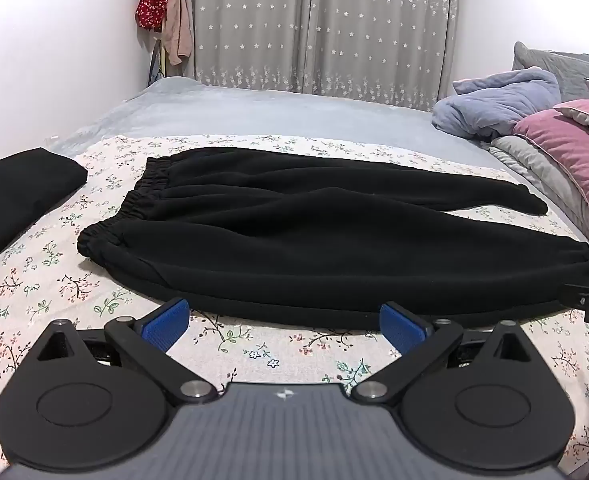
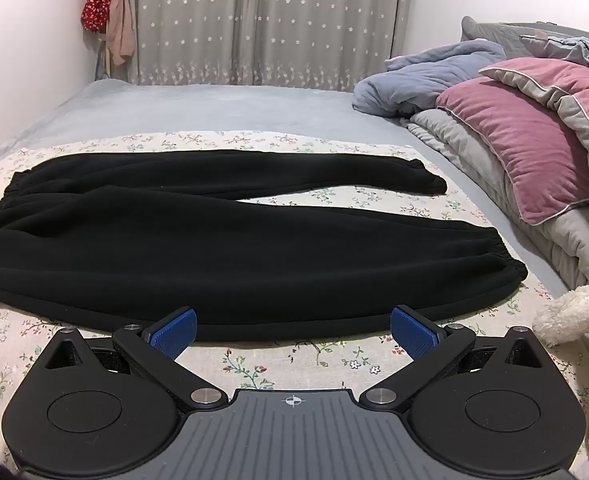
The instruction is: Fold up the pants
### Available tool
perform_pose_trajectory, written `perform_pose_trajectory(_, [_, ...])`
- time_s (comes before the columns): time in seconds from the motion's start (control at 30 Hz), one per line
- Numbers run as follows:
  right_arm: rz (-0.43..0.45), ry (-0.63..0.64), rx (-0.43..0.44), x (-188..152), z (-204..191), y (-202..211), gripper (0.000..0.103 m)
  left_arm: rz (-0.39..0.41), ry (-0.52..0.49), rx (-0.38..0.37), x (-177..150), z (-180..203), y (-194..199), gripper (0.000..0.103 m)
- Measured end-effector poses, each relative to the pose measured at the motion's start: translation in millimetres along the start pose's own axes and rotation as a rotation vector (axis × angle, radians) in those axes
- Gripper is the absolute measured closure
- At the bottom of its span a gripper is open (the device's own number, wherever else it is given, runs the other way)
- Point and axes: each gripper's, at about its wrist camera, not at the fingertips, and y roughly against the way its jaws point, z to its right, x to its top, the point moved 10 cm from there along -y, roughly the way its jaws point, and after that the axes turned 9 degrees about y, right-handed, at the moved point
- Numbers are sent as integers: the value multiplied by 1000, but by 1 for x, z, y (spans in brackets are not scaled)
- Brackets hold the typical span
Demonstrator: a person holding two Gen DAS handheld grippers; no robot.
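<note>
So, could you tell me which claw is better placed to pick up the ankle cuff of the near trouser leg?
The right claw. It is open at the near hem of the black pants, with the near cuff just off to its right. The left claw sits nearer the elastic waistband.

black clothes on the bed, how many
2: the spread pants mid-sheet, and a folded black garment left of their waistband. Others may lie out of view.

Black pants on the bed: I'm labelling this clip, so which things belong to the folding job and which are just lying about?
Job:
black pants, spread flat
floral sheet under them
left gripper, open
right gripper, open

Lying about:
pink pillow
blue blanket
plush toy
folded black garment
</note>
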Motion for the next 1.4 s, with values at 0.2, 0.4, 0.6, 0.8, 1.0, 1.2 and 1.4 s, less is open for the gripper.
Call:
perform_pose_trajectory(0.2, [-2, 2, 5, 0, 0, 0, 0, 4, -12, -10, 0, 2, -1, 4])
perform_pose_trajectory(0.4, [-3, -5, 4, 0, 3, 0, 0, 4, -19, -12, 0, 2, 1, 4])
perform_pose_trajectory(0.6, [3, -4, 2, 2, 3, 1, 0, 10, -12, -18, 0, 3, 2, 4])
perform_pose_trajectory(0.8, [11, -1, 0, 3, 7, 4, 0, 17, 0, -56, 2, 6, 8, 4])
perform_pose_trajectory(1.0, [17, -3, -9, 3, 8, 6, 0, 44, 3, -59, 6, 6, 13, 4])
perform_pose_trajectory(1.2, [29, -4, -19, 3, 16, 10, 0, 48, 12, -65, 5, 2, 18, 4])
perform_pose_trajectory(1.4, [30, -9, -38, -4, 28, 15, 0, 45, 8, -35, -1, -4, 23, 4])
